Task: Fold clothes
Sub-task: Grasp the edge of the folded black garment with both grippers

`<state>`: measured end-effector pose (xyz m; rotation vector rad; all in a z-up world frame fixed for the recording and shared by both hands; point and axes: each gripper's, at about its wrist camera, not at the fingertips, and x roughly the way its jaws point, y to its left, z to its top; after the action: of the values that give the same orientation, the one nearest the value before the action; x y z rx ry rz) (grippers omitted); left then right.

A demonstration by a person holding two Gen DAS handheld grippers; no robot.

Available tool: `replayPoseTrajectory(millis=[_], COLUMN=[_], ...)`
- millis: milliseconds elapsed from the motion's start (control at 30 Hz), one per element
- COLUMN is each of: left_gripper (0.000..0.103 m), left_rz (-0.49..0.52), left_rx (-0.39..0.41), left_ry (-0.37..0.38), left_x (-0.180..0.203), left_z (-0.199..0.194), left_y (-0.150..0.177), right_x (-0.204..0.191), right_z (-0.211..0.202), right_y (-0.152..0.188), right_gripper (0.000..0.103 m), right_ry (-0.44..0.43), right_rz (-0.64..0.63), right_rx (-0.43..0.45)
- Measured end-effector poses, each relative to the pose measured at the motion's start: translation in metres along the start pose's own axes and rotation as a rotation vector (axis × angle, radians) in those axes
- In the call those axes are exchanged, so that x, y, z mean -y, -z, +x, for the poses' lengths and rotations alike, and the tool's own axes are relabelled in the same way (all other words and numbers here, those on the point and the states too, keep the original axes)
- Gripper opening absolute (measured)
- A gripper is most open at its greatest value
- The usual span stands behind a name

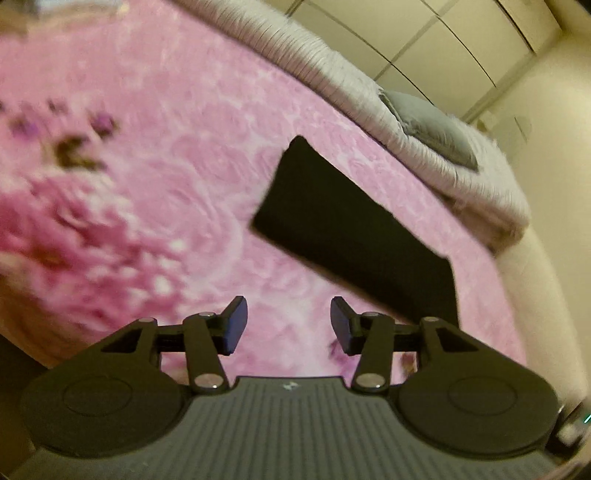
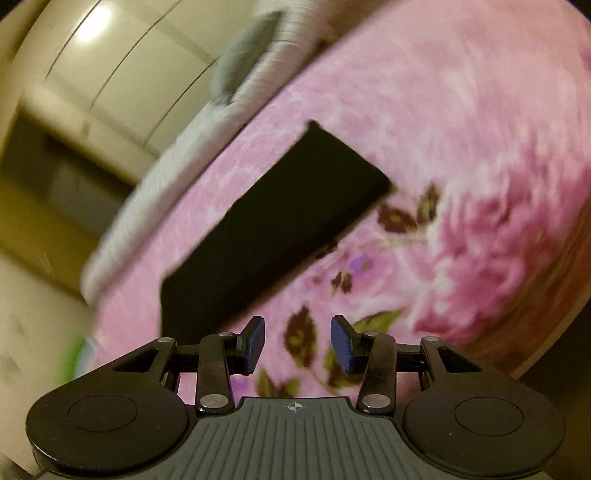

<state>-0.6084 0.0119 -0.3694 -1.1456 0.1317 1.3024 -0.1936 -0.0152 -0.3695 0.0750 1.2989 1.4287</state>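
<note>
**Black folded garment on a pink floral bed, both grippers empty above it**

The surface is a bed covered by a plush pink blanket printed with large magenta flowers and dark leaves [image 1: 155,155]; the print is blurred in both views. Along the far edge of the bed lies a pale grey-lilac shaggy fur throw [image 1: 332,70], and on it rests a small grey cushion [image 1: 432,125]. Behind the bed stands a cream wardrobe with flat doors divided by thin dark lines [image 1: 424,33]. In the right wrist view a lamp glare sits on one of those doors, and a wooden-brown edge shows at the right rim past the blanket.

The black cloth folded into a long flat rectangle [image 1: 354,236] lies on the pink blanket, near the side with the fur throw but apart from it. Its edges look straight and its surface shows no detail, only solid black. In the right wrist view the same cloth [image 2: 273,229] runs diagonally, one short end near the floral print.

The left gripper [image 1: 289,325] hovers above the blanket with its blue-padded fingers spread apart and nothing between them. The right gripper [image 2: 297,345] likewise has its fingers apart and empty, just beside the cloth's near end.
</note>
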Motion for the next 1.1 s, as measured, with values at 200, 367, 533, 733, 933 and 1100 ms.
replayPoseTrajectory(millis=[200, 367, 533, 733, 933, 1100], left_gripper=[0.045, 0.043, 0.027, 0.008, 0.008, 0.008], left_rz=[-0.166, -0.261, -0.241, -0.164, -0.075, -0.038], left_rx=[0.007, -0.003, 0.020, 0.068, 0.082, 0.018], left_ry=[0.014, -0.046, -0.056, -0.054, -0.051, -0.068], left_x=[0.000, -0.010, -0.010, -0.006, 0.004, 0.000], left_z=[0.077, 0.133, 0.150, 0.132, 0.093, 0.067], left_y=[-0.025, -0.042, -0.053, -0.049, -0.035, -0.006], right_x=[0.043, 0.070, 0.071, 0.063, 0.051, 0.066], right_z=[0.050, 0.084, 0.110, 0.109, 0.071, 0.026], right_y=[-0.040, -0.067, -0.092, -0.094, -0.090, -0.074], right_gripper=[0.043, 0.043, 0.036, 0.007, 0.007, 0.007], right_ry=[-0.031, -0.032, -0.025, -0.009, -0.024, -0.017], right_rz=[0.241, 0.392, 0.380, 0.307, 0.223, 0.193], right_rx=[0.034, 0.079, 0.119, 0.146, 0.133, 0.106])
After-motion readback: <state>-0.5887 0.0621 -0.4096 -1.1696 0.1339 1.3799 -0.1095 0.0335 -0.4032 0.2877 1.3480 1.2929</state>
